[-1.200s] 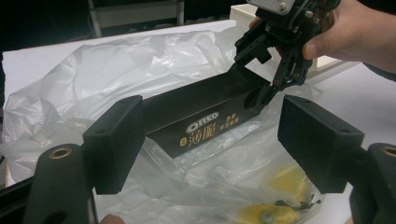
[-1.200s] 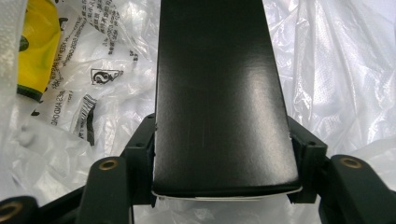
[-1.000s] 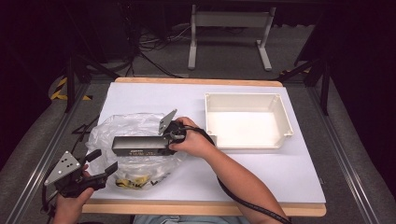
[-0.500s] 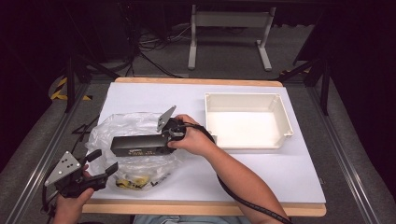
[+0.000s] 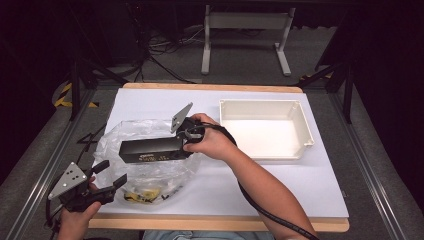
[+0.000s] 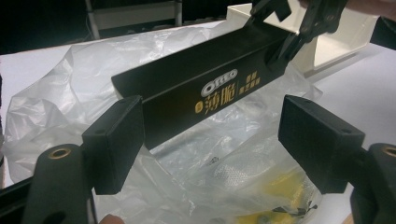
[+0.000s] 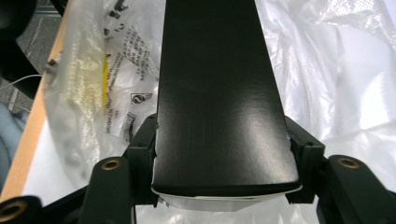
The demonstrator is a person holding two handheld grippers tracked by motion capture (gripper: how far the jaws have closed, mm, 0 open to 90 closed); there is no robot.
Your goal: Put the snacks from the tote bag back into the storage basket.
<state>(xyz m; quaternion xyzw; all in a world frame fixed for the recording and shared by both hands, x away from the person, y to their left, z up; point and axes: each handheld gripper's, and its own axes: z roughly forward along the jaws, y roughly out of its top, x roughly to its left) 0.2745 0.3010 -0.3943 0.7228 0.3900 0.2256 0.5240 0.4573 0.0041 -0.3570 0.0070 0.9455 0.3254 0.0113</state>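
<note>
The right gripper (image 5: 184, 141) pinches one end of a long black box (image 5: 150, 150), its two jaws pressed against the box's opposite sides, as the right gripper view shows with the box's dark top face (image 7: 219, 93) running straight away from the camera. In the high view the box lies roughly level over a crumpled clear plastic bag (image 5: 145, 172) on the left half of the white table top (image 5: 310, 185), its free end pointing toward the table's left edge. The left gripper (image 5: 107, 181) sits near the front left corner of the table, jaws spread wide and holding nothing, apart from the box and just at the bag's near edge. From the left gripper view the box (image 6: 205, 88) stretches across between and beyond the open jaws, tilted up to the right, its side printed with an Oreo logo and gold characters, and the right gripper (image 6: 289, 28) clamps its far end. Yellow and black printing shows through the bag (image 6: 224, 182) below. A white tray (image 5: 300, 117) stands on the right side of the table, just beside the right hand (image 5: 212, 142), well apart from the left gripper.
</note>
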